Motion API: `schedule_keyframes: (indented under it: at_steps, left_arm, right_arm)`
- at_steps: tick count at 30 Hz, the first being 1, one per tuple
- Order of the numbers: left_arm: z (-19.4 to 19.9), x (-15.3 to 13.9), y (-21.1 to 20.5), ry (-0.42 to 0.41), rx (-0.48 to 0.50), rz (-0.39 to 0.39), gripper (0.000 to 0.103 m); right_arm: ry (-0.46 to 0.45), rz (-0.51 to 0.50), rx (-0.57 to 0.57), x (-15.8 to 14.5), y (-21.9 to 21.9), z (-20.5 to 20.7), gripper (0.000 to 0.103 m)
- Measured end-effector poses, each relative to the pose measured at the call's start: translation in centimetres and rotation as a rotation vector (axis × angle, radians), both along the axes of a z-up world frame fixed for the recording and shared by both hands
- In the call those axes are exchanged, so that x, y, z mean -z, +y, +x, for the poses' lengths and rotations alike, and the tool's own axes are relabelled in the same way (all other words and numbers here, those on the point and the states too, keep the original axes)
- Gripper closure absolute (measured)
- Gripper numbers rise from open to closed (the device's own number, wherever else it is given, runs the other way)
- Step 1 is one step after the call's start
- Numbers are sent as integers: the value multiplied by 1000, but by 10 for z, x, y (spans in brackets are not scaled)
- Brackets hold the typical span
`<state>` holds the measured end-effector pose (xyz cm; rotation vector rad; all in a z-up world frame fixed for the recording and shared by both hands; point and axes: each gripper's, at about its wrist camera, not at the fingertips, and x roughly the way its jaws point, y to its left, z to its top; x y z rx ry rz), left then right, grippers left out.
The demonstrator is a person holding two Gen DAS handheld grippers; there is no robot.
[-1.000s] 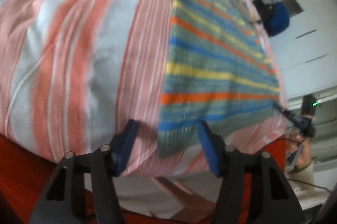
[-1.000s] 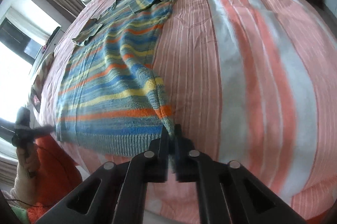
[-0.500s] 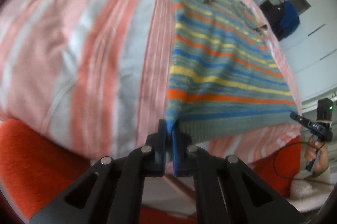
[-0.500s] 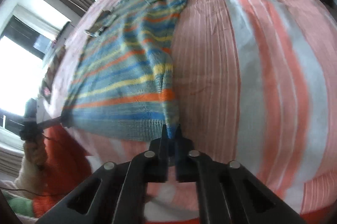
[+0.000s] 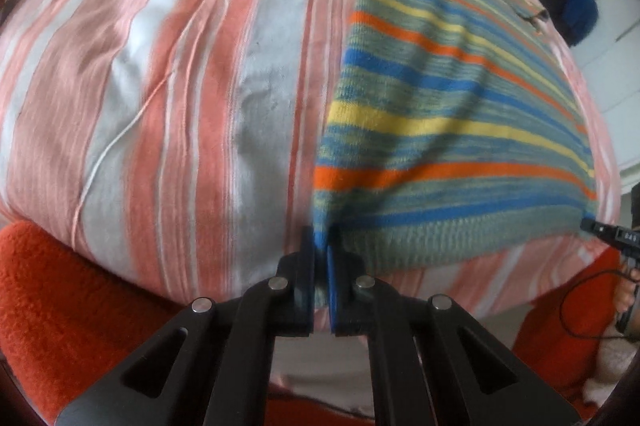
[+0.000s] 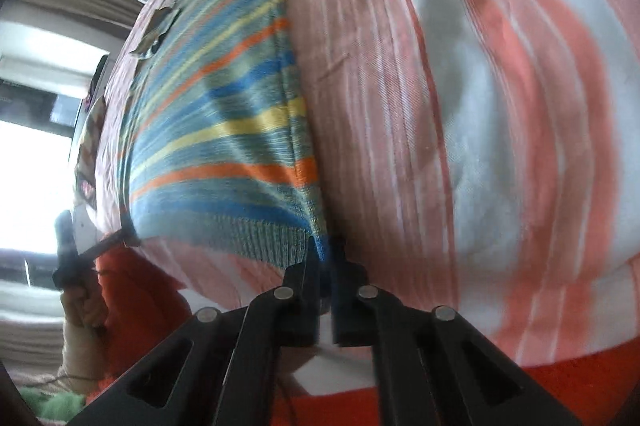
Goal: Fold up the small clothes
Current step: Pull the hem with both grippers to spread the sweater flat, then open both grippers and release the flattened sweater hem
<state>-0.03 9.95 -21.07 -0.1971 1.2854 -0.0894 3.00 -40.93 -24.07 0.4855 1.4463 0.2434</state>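
A small knitted sweater with blue, yellow, orange and grey-green stripes lies spread on a pink and white striped bed. My left gripper is shut on the sweater's near left hem corner at the bed's front edge. My right gripper is shut on the near right hem corner of the sweater. The hem is stretched taut between the two grippers. The right gripper's tip also shows at the hem's far end in the left wrist view, and the left gripper in the right wrist view.
The bed drops off just in front of both grippers. An orange fleece-clad body is below the bed edge. A blue bag and white cabinets stand past the bed on the right. A bright window is on the left.
One second ago my left gripper was open around the hem corner; it has since shut on it. Both grippers have drawn the hem toward the bed's front edge, tautening the sweater.
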Motion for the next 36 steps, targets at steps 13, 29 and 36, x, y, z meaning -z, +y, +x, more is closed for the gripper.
schedule_keyframes:
  at_steps: [13,29,36]
  left_arm:
    - [-5,5,-5,-20,4,39,98]
    - [-39,-65,-16,-198,-9,154,20]
    - [-12,-105,7,-434,-166,174,3]
  right_arm:
    - [-13,-21,12,7,6,3,100]
    - [-97,-319,-26,-49,8,-16,56]
    - [-353,-546,66,-86,8,-12,46]
